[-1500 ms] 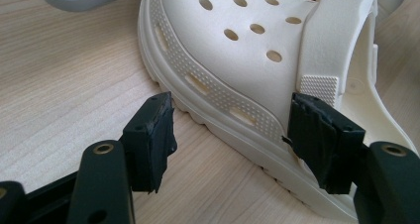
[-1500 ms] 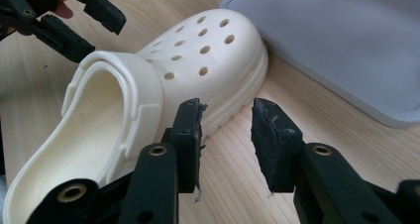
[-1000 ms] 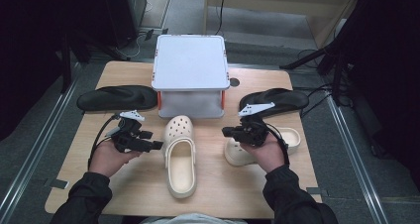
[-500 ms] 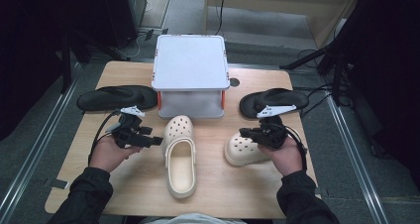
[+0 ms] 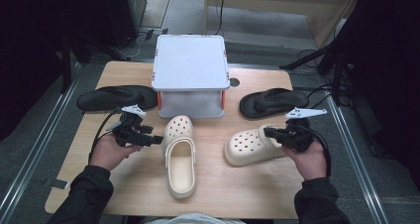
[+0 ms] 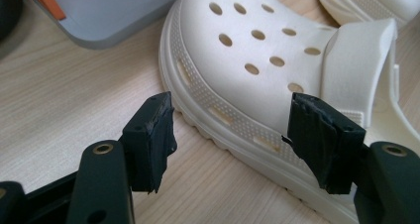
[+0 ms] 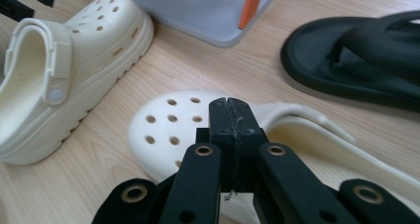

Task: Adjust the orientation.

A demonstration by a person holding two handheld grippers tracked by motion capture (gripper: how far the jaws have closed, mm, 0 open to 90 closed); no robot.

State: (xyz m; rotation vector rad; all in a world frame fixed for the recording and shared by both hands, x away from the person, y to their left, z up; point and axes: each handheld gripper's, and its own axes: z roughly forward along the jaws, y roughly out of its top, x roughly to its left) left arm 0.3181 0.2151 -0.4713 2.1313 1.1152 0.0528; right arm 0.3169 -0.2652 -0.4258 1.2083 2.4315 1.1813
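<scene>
Two cream clogs lie on the wooden table [image 5: 119,184]. One clog [image 5: 179,157] stands upright at the middle, toe toward the box. The other clog [image 5: 247,147] lies to its right, holed toe pointing left. My left gripper [image 5: 157,140] is open beside the upright clog's left side. In the left gripper view its jaws [image 6: 235,135] stand wide apart in front of that clog's [image 6: 247,70] sole edge, not pressing it. My right gripper [image 5: 270,131] is at the right clog's heel end. Its pads [image 7: 230,110] meet flush above that clog [image 7: 168,125], with nothing seen between them.
A grey-white lidded box [image 5: 190,70] with orange latches stands at the table's far middle. A black flip-flop [image 5: 116,96] lies left of it and another flip-flop [image 5: 272,102] right of it. Bare wood lies along the near edge.
My right hand has drawn rightward, from over the right clog's upper to its heel end. The clog stays about where it was. My left hand has not moved.
</scene>
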